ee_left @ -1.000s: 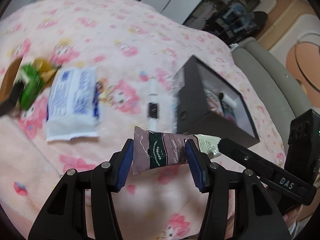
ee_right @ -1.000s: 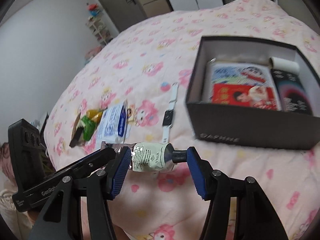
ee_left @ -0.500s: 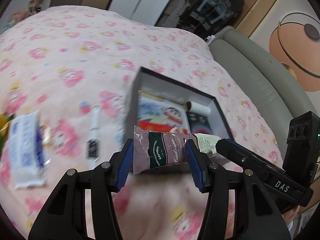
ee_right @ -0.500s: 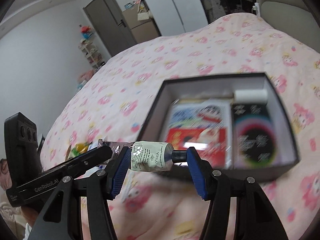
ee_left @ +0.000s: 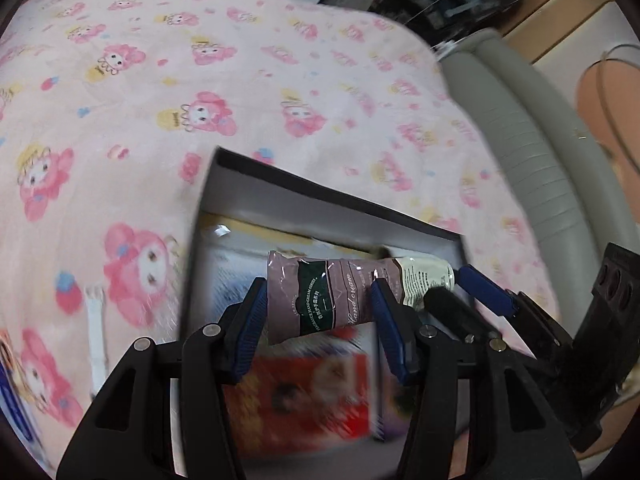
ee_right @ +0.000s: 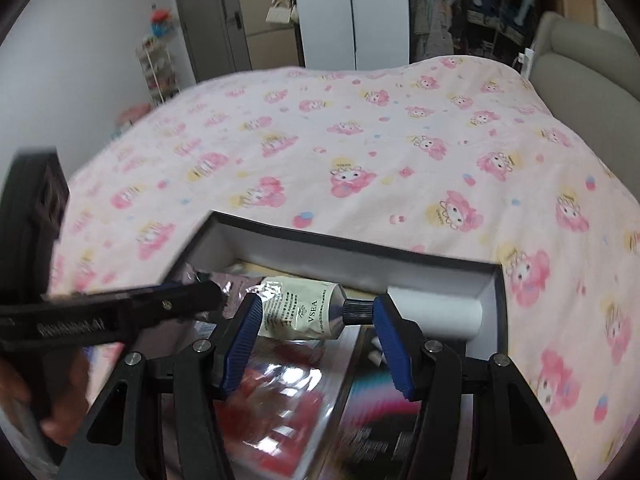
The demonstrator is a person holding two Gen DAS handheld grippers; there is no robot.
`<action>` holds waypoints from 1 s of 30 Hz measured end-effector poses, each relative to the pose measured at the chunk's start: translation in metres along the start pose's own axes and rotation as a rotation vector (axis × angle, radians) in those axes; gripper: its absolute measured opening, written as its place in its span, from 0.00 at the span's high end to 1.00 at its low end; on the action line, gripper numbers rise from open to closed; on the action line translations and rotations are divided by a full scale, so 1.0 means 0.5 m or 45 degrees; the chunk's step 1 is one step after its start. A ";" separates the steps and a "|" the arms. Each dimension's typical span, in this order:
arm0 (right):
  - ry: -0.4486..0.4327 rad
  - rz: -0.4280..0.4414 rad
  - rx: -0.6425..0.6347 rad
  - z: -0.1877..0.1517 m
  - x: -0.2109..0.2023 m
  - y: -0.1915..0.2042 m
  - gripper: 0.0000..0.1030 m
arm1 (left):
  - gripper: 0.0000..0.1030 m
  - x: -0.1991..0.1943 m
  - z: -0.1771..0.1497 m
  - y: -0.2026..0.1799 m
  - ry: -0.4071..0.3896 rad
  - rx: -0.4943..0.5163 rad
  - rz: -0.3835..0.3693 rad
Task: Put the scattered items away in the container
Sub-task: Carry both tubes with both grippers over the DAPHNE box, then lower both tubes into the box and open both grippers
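— Hand cream tube [ee_left: 340, 300]: where is it?
— Held level above the open dark box [ee_left: 304, 184], which sits on the bed with the pink cartoon blanket [ee_left: 168, 92]. Both claws have it at once.
— Which claw has which end?
— The left claw [ee_left: 318, 316] is clamped across the mauve crimped end, its blue pads [ee_left: 250, 328] pressed to either side of the tube. The right claw [ee_right: 316, 330] grips the pale end by the black ribbed cap [ee_right: 357, 312]; one pad touches the printed body, the other the cap itself.
— Can each camera see the other claw?
— Yes. The left wrist view shows the right claw coming in from the right, and the right wrist view shows the left one as a blurred black bar from the left, with part of a hand [ee_right: 60, 412] beneath it.
— What is inside the box?
— A white roll [ee_right: 436, 316] against the far wall, a red and white printed packet [ee_left: 304, 396] under the tube, and a dark packet with a coloured ring [ee_right: 376, 420] beside it. The lower contents are blurred.
— Anything outside the box?
— A white strap [ee_left: 96, 332] lies on the blanket just left of the box; I cannot tell more about it.
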State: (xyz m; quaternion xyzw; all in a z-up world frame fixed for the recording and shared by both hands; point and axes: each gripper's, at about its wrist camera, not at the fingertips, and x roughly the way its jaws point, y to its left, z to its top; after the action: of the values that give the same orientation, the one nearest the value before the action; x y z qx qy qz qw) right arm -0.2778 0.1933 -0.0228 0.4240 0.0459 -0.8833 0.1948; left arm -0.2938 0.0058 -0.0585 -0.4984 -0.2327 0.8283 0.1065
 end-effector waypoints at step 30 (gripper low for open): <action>0.328 -0.047 0.211 0.000 0.144 -0.098 0.48 | 0.63 0.111 0.004 -0.066 0.071 0.324 0.332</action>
State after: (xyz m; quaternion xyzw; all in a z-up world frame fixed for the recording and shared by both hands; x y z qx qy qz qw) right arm -0.3371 0.2163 -0.0824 0.5476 0.0054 -0.8257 0.1355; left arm -0.3242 0.0565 -0.0846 -0.5297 -0.0563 0.8437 0.0669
